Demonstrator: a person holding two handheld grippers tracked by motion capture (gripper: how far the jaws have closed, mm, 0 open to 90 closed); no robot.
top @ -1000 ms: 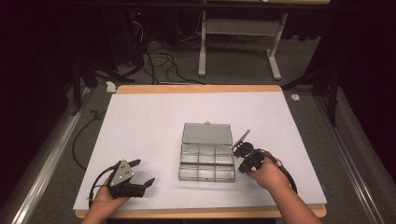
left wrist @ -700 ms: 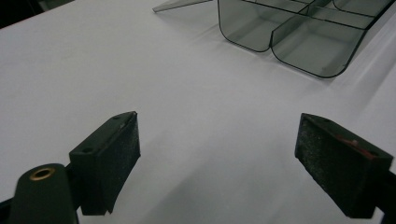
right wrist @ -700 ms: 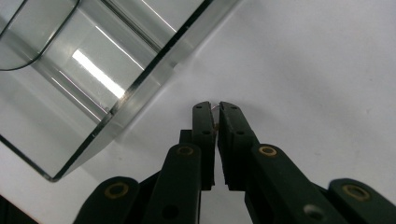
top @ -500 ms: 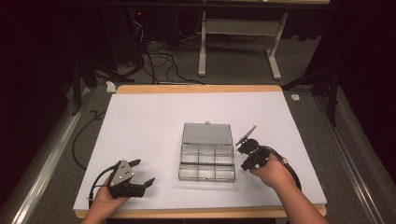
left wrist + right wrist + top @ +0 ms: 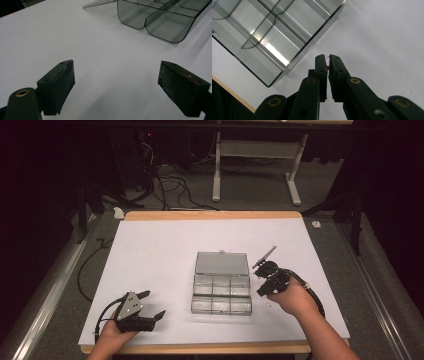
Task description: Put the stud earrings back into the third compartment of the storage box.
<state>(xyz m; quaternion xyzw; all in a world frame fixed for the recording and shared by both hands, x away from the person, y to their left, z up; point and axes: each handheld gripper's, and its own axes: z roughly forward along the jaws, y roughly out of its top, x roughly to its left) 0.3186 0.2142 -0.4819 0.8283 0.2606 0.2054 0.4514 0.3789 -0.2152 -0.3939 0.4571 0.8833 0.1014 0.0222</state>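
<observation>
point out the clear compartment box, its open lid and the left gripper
clear compartment box (image 5: 221, 296), high view, on its middle divider.
open lid (image 5: 222, 263), high view, centre of the flat panel.
left gripper (image 5: 153, 305), high view, midway between its spread jaws.

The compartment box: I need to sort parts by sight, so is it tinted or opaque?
The compartment box is see-through, smoky grey; the left gripper view shows it best.

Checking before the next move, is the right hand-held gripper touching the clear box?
Apart. The right gripper view shows white table between the right hand-held gripper and the clear box.
</observation>
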